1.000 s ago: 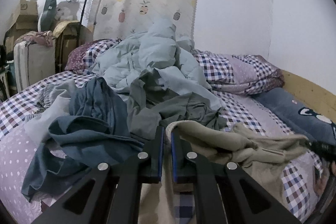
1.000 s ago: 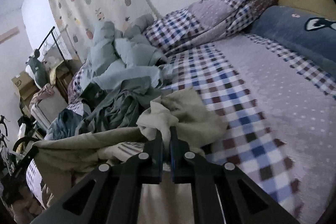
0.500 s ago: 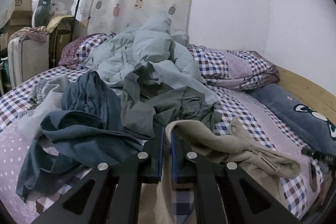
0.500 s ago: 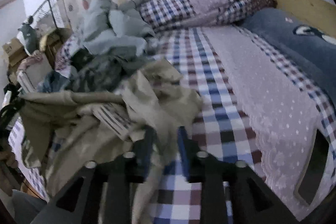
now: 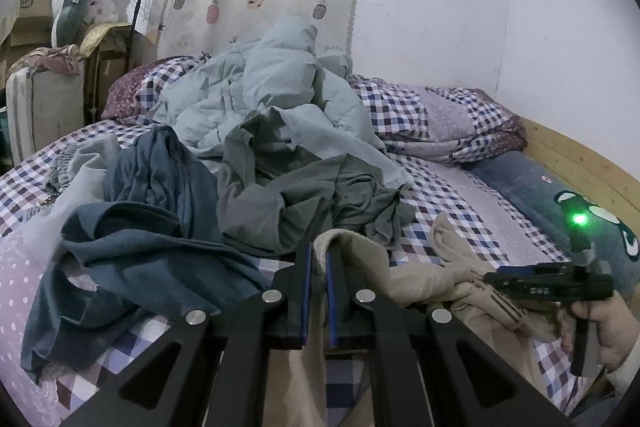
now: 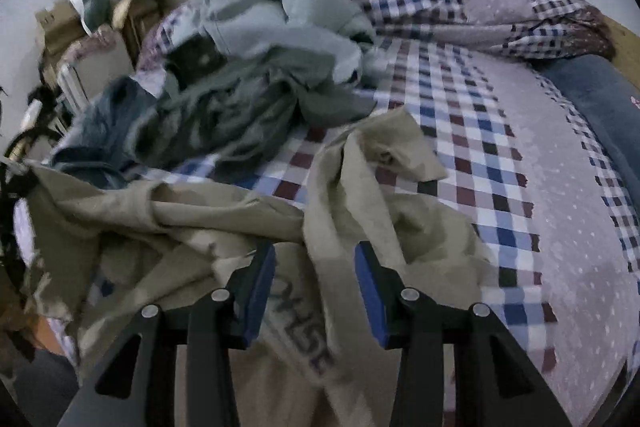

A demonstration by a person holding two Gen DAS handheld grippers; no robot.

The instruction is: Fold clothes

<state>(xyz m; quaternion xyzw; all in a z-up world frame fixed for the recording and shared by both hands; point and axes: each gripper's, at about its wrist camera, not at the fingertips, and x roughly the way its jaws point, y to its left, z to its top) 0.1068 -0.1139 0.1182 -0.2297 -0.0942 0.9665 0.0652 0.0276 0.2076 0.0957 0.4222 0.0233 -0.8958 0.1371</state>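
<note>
A beige garment with printed letters lies crumpled on the checked bedsheet near the bed's front edge. My left gripper is shut on one edge of it and holds that edge slightly raised. My right gripper hovers low over the same beige garment. Its jaws are opening, with a fold of the cloth lying loose between the blue pads, which do not press on it. In the left wrist view the right gripper shows at the far right, held in a hand.
Behind the beige garment sits a pile: a dark blue garment, a grey-green one and a pale blue quilt. A blue pillow and wooden bed frame line the right. Boxes and a clothes rack stand at far left.
My right gripper has opened and let go of the beige garment, then dropped lower over it. The cloth has slumped onto the sheet. My left gripper stays shut on its edge.
</note>
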